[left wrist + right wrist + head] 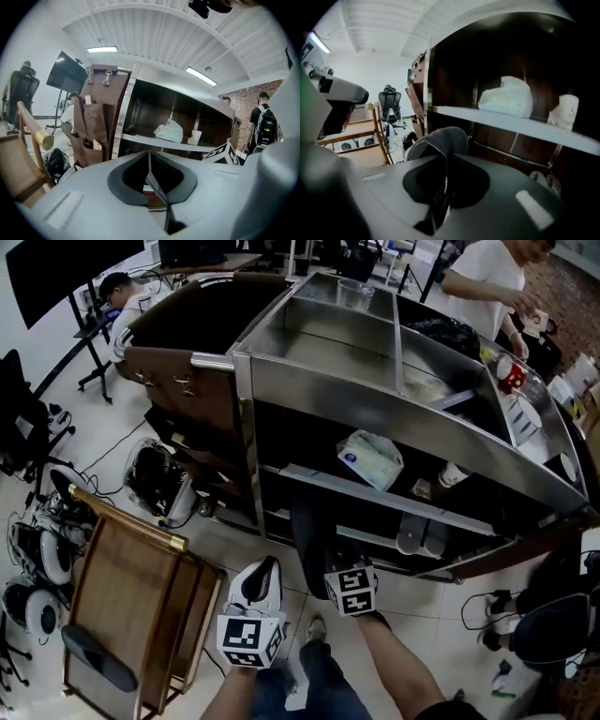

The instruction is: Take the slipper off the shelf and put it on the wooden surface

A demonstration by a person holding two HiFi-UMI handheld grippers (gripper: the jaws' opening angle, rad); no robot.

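The slipper [440, 140] was clamped in your right gripper [440, 197]. The jaws were clenched on its thin upper edge, so the dark grey body stuck out ahead of them. In the head view the slipper [314, 540] hung in front of the lower tiers of the shelf [375, 488], apparently clear of it and not yet on the wooden surface [122, 587]. An edge pinch probably suited a soft, flat shoe that is too wide to span.

Your left gripper [150, 180] had its jaws pressed together on nothing. It looked parked beside the right gripper [352, 592], out of the way.

A second slipper [98, 657] lay on the wood, so this one likely goes next to it.

No readable writing: the white packet [370, 458] had a blue mark too small to read, and the marker cubes [248, 638] showed only square patterns.
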